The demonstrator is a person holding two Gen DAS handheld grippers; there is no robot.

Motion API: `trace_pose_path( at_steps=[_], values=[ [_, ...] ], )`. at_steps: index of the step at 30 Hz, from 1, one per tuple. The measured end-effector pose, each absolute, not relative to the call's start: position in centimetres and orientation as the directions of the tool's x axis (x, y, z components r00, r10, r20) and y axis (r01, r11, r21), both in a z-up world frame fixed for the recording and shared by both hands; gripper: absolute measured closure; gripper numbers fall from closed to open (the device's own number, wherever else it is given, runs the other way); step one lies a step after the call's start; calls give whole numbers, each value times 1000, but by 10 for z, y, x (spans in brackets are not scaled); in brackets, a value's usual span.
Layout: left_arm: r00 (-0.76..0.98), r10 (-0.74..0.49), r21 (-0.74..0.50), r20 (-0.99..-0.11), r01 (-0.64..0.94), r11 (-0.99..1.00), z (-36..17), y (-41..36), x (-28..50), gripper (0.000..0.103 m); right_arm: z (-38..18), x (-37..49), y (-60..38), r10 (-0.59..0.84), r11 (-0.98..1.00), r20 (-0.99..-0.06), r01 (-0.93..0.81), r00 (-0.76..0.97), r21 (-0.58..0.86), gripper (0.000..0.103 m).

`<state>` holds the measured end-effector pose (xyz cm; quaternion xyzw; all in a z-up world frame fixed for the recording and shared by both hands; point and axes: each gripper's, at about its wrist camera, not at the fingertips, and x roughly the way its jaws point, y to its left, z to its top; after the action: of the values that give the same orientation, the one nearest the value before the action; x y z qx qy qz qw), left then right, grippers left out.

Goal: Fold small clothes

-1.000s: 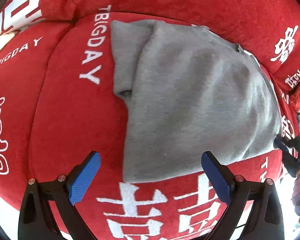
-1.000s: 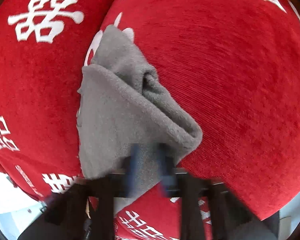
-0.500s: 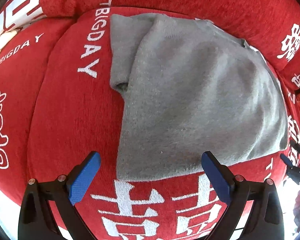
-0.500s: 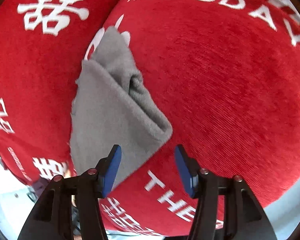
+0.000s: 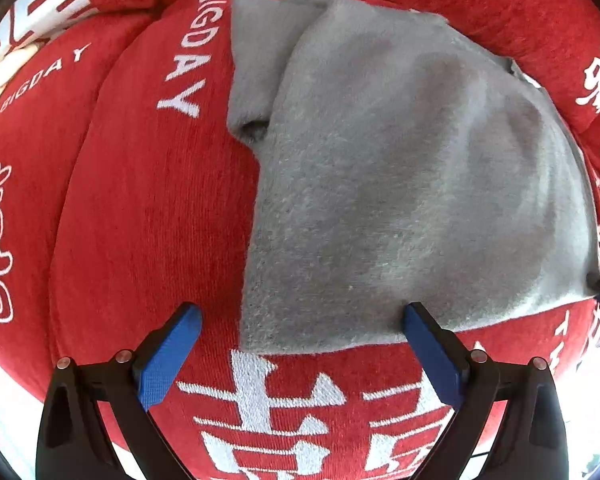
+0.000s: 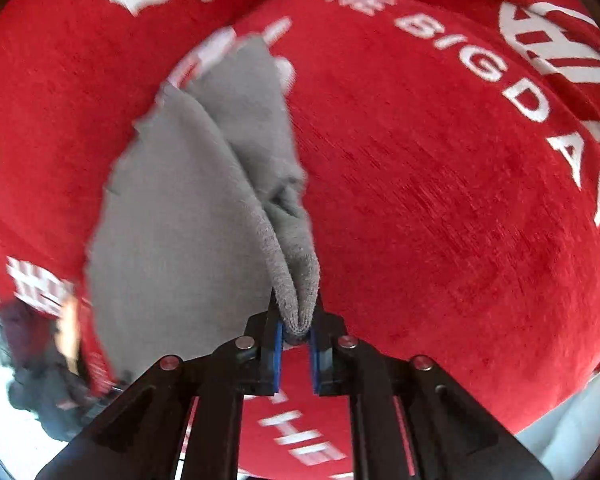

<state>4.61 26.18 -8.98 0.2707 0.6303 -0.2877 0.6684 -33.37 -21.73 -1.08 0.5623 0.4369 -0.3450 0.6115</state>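
Observation:
A grey knit garment (image 5: 400,168) lies partly folded on a red cushion (image 5: 140,208) with white lettering. My left gripper (image 5: 300,340) is open, its blue pads straddling the garment's near hem, just above it. In the right wrist view the same garment (image 6: 188,208) runs away from me, and my right gripper (image 6: 296,340) is shut on its folded corner, pinching the doubled edge between the blue pads.
Red cushions with white characters surround the seat (image 6: 460,200). A back cushion (image 5: 500,8) rises behind the garment. The cushion's front edge drops off near both grippers, with pale floor (image 6: 4,420) beyond.
My right gripper, open half a second ago, has closed on the garment's folded corner. My left gripper has moved closer to the near hem and stayed open.

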Motion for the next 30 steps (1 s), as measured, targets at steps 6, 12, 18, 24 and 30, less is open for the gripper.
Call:
trace_pose_path(
  at_steps=[6, 12, 18, 24, 30],
  values=[
    [29, -49, -13, -998, 720, 694, -89, 270, 48, 3, -7, -333, -212, 68, 180, -931, 914, 358, 364, 88],
    [13, -34, -16, -999, 697, 717, -88, 275, 50, 3, 3, -342, -202, 112, 120, -942, 937, 317, 329, 60],
    [8, -31, -17, -999, 699, 715, -80, 282, 42, 3, 9, -327, -168, 190, 93, -903, 908, 386, 408, 53],
    [12, -34, -16, -999, 690, 724, -70, 292, 45, 3, 0, -280, -140, 289, 150, -858, 865, 425, 479, 52],
    [44, -35, 6, -998, 706, 708, -62, 298, 41, 3, -5, -243, -125, 343, 175, -818, 824, 461, 539, 51]
  ],
)
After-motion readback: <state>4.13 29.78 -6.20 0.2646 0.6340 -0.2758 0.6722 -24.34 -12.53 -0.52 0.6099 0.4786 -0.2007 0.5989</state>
